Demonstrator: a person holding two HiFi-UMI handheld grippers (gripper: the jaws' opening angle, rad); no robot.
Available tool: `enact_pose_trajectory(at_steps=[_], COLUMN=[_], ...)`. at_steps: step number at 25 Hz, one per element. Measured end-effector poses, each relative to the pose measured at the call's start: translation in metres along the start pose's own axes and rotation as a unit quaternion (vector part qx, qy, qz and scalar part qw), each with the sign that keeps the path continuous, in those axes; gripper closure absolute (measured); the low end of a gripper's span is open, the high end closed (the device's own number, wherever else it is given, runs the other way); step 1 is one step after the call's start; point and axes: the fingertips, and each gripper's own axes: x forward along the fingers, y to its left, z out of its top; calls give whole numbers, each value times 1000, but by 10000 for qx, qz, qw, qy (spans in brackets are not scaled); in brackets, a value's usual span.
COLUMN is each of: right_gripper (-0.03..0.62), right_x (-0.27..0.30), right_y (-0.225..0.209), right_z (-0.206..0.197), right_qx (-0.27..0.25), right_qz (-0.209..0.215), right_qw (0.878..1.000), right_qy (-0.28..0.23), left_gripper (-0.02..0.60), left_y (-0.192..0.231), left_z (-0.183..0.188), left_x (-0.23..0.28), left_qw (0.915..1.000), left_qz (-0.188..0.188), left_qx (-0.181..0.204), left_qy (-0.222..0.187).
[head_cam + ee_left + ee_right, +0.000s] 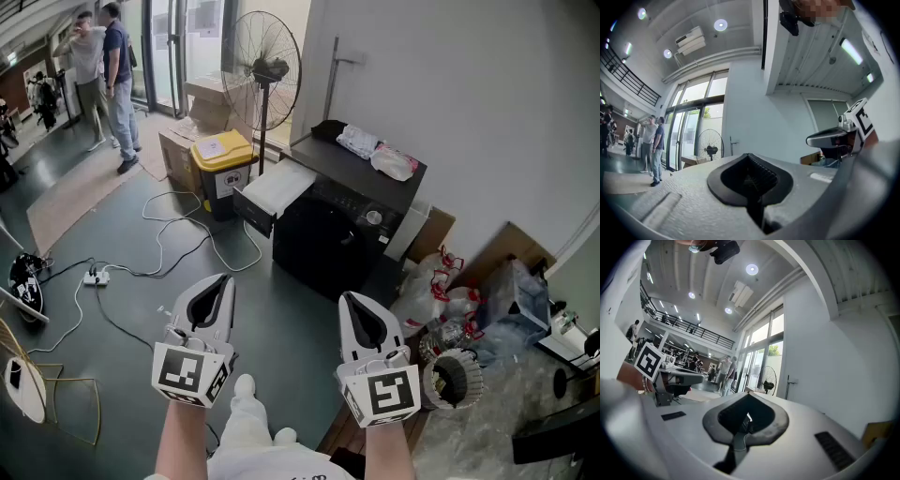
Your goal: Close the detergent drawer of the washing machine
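A black washing machine (330,234) stands against the white wall, some way ahead of me. Its detergent drawer (272,194), white inside with a dark front, sticks far out toward the left. My left gripper (222,278) and right gripper (349,297) are held side by side low in the head view, well short of the machine and touching nothing. Both have their jaws together with nothing between them. In the left gripper view the left gripper (749,156) points at the wall and a fan (711,150). The right gripper (749,395) looks the same way in its own view.
A white cloth (359,141) and a bag (394,162) lie on the machine's top. A yellow-lidded bin (223,159), cardboard boxes and a standing fan (262,61) are left of the drawer. Cables and a power strip (96,277) cross the floor. Bags (441,300) pile up at the right. Two people (108,75) stand far left.
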Motion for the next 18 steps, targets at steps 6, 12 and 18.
enact_pose_trajectory(at_steps=[6, 12, 18], right_gripper=[605, 605, 605], right_x=[-9, 14, 55], right_y=[-2, -3, -10], right_z=[-1, -2, -8], right_qx=[-40, -17, 21], right_qz=[-30, 78, 60], right_qw=[10000, 10000, 10000], right_qy=[51, 38, 64], left_gripper=[565, 563, 408], left_y=[-12, 2, 17], left_z=[3, 1, -20], left_x=[-8, 5, 38], left_qw=[9996, 9974, 9936], left_qz=[-232, -378, -843], left_qx=[-129, -577, -753], left_qy=[-127, -224, -25])
